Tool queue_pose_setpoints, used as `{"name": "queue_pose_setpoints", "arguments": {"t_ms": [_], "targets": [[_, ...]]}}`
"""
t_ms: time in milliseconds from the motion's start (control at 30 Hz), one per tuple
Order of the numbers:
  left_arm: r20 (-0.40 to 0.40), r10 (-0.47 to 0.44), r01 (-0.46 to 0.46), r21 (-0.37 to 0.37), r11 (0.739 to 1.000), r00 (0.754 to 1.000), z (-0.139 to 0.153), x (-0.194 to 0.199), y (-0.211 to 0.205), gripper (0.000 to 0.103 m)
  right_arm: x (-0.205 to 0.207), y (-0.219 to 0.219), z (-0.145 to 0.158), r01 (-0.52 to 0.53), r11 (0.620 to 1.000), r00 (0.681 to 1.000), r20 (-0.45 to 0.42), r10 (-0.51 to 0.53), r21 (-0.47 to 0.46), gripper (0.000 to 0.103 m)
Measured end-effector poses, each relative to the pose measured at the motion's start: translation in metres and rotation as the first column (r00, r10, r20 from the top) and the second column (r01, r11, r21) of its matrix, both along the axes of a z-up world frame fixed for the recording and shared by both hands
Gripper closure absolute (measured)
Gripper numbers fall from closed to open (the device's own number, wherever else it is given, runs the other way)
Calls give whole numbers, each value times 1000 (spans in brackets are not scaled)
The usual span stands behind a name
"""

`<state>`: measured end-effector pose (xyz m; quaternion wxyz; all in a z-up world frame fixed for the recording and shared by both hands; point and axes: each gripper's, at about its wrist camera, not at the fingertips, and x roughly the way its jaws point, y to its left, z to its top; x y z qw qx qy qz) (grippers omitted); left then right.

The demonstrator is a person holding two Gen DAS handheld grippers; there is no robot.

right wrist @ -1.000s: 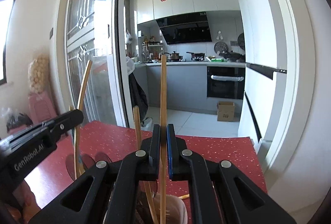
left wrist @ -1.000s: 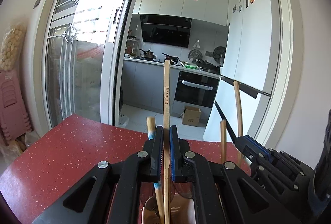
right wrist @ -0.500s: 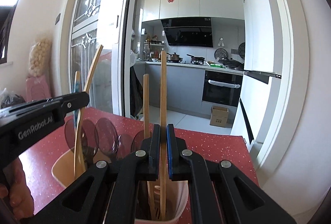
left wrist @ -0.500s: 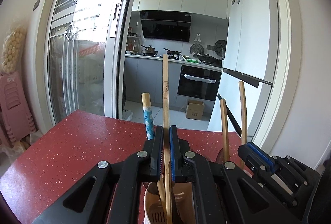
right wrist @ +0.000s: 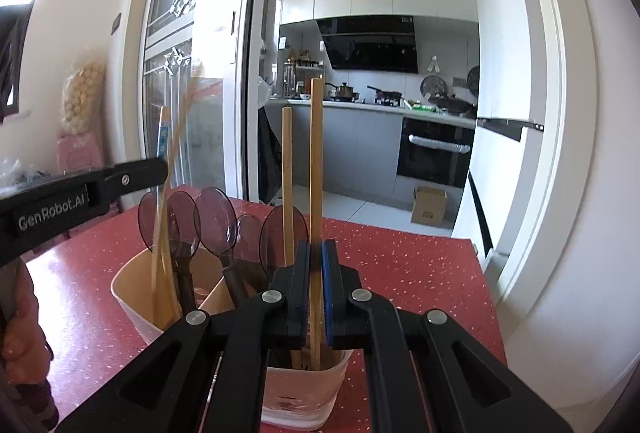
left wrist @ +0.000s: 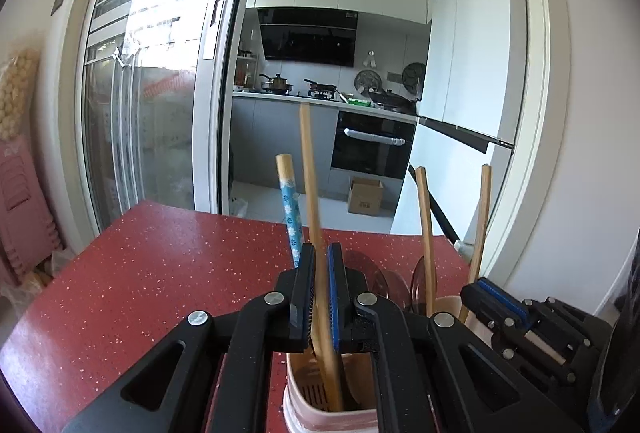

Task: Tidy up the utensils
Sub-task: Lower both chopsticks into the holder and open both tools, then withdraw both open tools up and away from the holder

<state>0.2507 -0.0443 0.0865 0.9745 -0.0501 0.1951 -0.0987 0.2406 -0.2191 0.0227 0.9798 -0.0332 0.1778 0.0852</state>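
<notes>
**Q:** Why were you holding both sticks upright like that?

**A:** Because the holder (right wrist: 168, 297) opens upward. My right hand-held gripper (right wrist: 316, 289) was clamped tight on a wooden chopstick (right wrist: 316, 161), its lower end already down inside the near compartment beside another chopstick (right wrist: 287, 173). My left hand-held gripper (left wrist: 320, 297) was closed on a thicker wooden handle (left wrist: 310, 185), which leaned a little and reached down into the holder (left wrist: 328, 413) as well.

**Q:** And what else was in there?

**A:** Dark translucent spoons (right wrist: 214, 217) stood bowl-up in the far compartment, with a blue-patterned chopstick (left wrist: 289, 209) just beside my handle. I judged that sorting by compartment was the point.

**Q:** Any room to move?

**A:** Little sideways. The two grippers were near each other over one small holder, and the upright sticks crowded the mouth. Straight up looked free. The red tabletop (left wrist: 160, 273) was bare to the left; its far edge dropped off toward the kitchen doorway.
</notes>
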Motion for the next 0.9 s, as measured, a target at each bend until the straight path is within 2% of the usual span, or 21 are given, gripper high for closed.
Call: {"name": "queue_pose_setpoints", "arguments": {"t_ms": [133,200,267,300,333,467,567,600,700,800,900], "targets": [[-20,-12,13,38,999,1000,-3,0,-4,68,5,-3,2,-17,1000,999,-29,17,12,96],[-28,-10,11,31,999,1000,-4,-1,-2,68,11,-5,3,-43,999,997,-70,45,24,94],[-29,-8,9,28,1000,1000,-4,-3,0,68,15,-10,6,-63,996,991,-116,70,59,79],[-27,-4,5,32,999,1000,-3,-5,1,68,15,-15,7,-64,995,989,-126,74,82,63],[-28,0,1,33,999,1000,-3,-6,2,68,15,-19,10,-66,992,988,-130,80,105,55],[-48,12,-11,19,1000,999,-2,-13,12,68,16,-47,29,-44,972,983,-162,83,229,55],[-86,35,-33,25,999,996,-8,-18,19,67,37,-79,35,42,929,963,-264,60,368,55],[-98,40,-37,26,999,994,-10,-20,21,67,47,-90,33,93,909,945,-325,48,407,55],[-129,50,-47,31,998,990,-20,-26,27,67,86,-115,5,239,840,840,-538,73,488,55],[-163,52,-47,35,998,985,-30,-29,32,67,116,-127,-25,349,808,736,-673,76,474,55],[-209,59,-54,31,998,976,-42,-31,40,67,140,-131,-54,434,774,639,-763,97,461,58]]}}
